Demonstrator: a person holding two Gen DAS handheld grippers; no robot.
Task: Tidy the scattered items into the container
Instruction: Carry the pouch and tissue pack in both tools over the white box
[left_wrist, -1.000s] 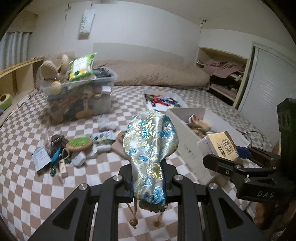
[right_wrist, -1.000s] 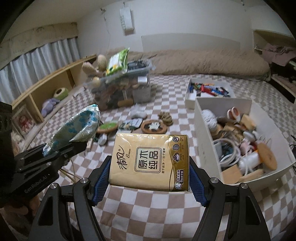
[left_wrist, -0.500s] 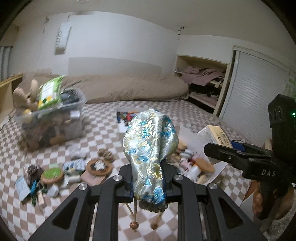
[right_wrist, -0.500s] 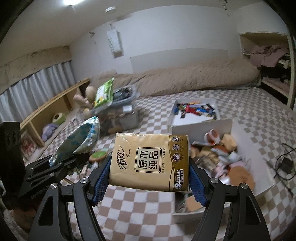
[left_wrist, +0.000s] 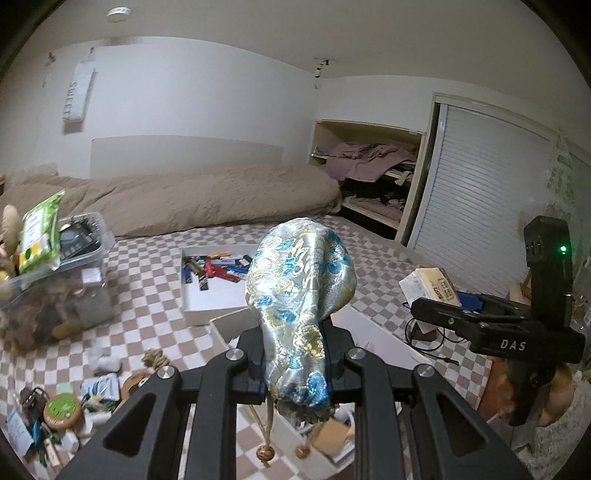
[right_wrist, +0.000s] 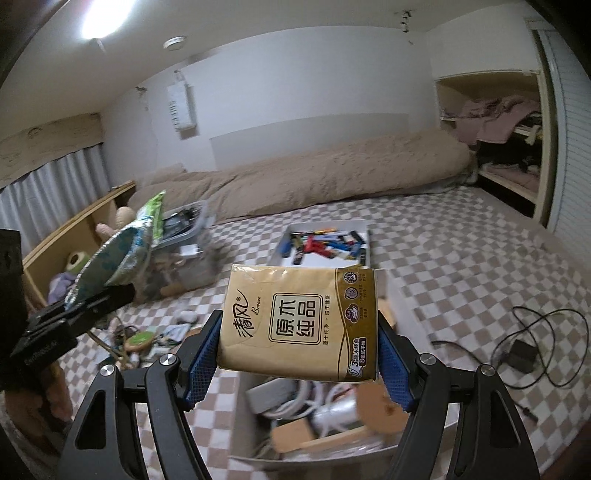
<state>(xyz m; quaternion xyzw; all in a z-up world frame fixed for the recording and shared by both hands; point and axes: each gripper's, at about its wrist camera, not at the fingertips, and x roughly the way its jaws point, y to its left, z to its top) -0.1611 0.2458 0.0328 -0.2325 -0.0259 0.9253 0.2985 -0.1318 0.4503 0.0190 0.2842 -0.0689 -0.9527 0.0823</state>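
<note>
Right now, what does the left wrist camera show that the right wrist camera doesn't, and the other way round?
Only the left wrist view shows the blue and gold brocade drawstring pouch head-on in the left gripper, with its beaded cords dangling below. Only the right wrist view shows the printed front of the gold tissue pack in the right gripper, plus the black charger and cable on the checked bedding. Both show the white open storage box below the grippers and the shallow white tray of colourful sticks.

White walls (left_wrist: 192, 99), checkered floor (right_wrist: 461, 251), beige duvet (left_wrist: 177, 195), grey curtains (right_wrist: 48, 195).
</note>
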